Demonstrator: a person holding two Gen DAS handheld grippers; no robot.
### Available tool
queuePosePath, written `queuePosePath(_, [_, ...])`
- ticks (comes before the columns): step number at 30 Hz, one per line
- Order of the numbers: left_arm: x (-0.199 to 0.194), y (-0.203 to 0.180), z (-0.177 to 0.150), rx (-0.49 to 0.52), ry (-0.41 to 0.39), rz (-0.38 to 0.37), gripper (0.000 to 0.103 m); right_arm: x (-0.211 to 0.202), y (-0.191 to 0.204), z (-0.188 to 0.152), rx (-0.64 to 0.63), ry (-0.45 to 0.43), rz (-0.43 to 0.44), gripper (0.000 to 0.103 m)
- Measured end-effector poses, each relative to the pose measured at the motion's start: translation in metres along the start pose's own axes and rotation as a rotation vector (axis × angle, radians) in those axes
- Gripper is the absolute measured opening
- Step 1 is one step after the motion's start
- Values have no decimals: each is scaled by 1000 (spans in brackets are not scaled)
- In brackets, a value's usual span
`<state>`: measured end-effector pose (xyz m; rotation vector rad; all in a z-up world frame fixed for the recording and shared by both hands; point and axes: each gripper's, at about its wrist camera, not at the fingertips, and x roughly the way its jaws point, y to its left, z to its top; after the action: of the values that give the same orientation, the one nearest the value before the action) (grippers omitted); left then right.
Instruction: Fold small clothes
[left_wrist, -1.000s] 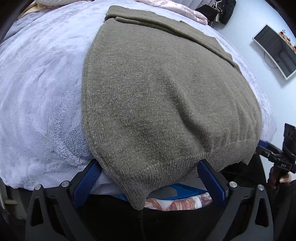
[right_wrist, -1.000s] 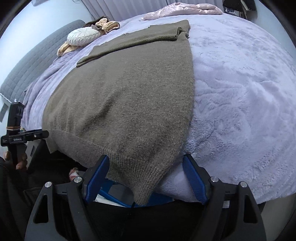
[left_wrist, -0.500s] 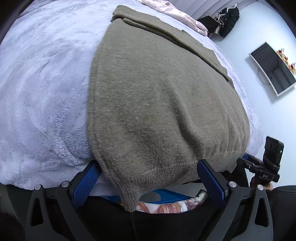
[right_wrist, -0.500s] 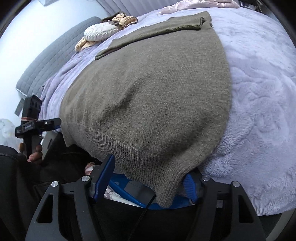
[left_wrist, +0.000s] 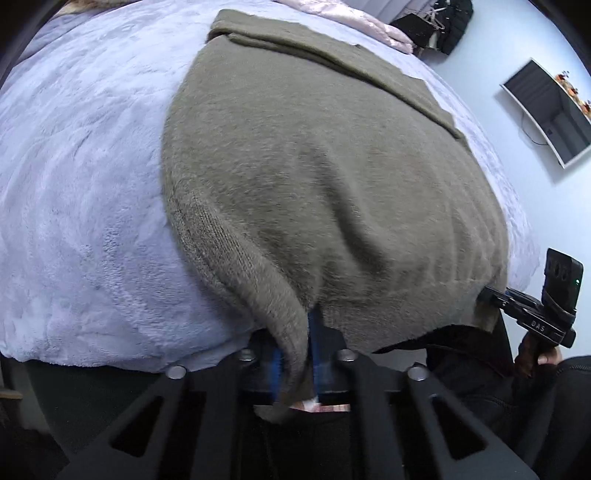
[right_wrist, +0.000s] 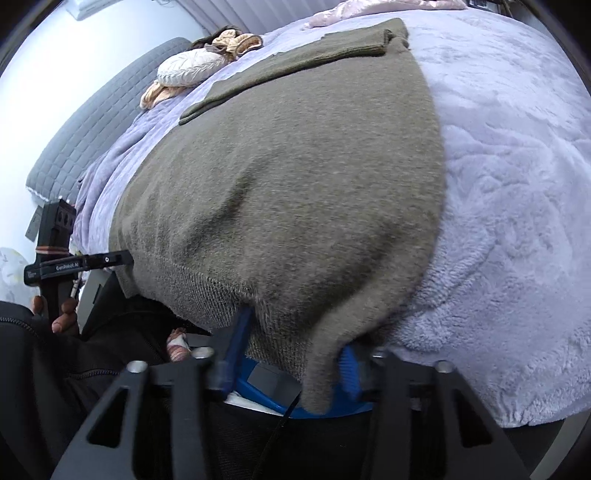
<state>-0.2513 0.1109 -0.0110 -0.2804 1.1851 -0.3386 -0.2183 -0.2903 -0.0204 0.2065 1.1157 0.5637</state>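
An olive-green knit sweater (left_wrist: 314, 177) lies flat on the lavender fleece bed cover (left_wrist: 74, 184), its sleeves folded across the far end; it also shows in the right wrist view (right_wrist: 295, 177). My left gripper (left_wrist: 295, 354) is shut on the sweater's near left hem corner, which bunches between the blue pads. My right gripper (right_wrist: 291, 358) is closing around the near right hem corner; its blue fingers (right_wrist: 236, 347) stand partly apart with the knit hanging between them. Each gripper shows at the edge of the other's view.
The lavender cover (right_wrist: 517, 184) spreads wide beside the sweater. A pink quilt (left_wrist: 354, 18) lies at the far end. A white pillow (right_wrist: 188, 66) and a grey headboard (right_wrist: 92, 122) are at the left. A monitor (left_wrist: 550, 107) hangs on the wall.
Both grippers were open at the hem. The left has closed on its corner and the right's fingers have come much closer together. The hem has bunched and lifted slightly.
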Motion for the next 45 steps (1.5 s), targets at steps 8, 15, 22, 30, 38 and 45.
queuePosePath(8, [-32, -10, -3, 71, -128, -57, 11, -24, 10, 2, -40, -74, 79, 13])
queuePosePath(15, [-84, -17, 12, 135, -310, -50, 11, -67, 23, 23, -83, -223, 168, 11])
queuePosePath(22, [-114, -26, 27, 135, -407, -86, 11, -92, 34, 40, -90, -313, 189, 11])
queuePosePath(30, [-108, -42, 51, 141, -403, -65, 11, -109, 42, 63, -135, -373, 178, 8])
queuePosePath(38, [-120, -27, 87, 27, -455, -103, 11, -129, 51, 85, -127, -434, 209, 7])
queuePosePath(45, [-120, -32, 122, -17, -465, -113, 11, -136, 42, 115, -44, -478, 201, 7])
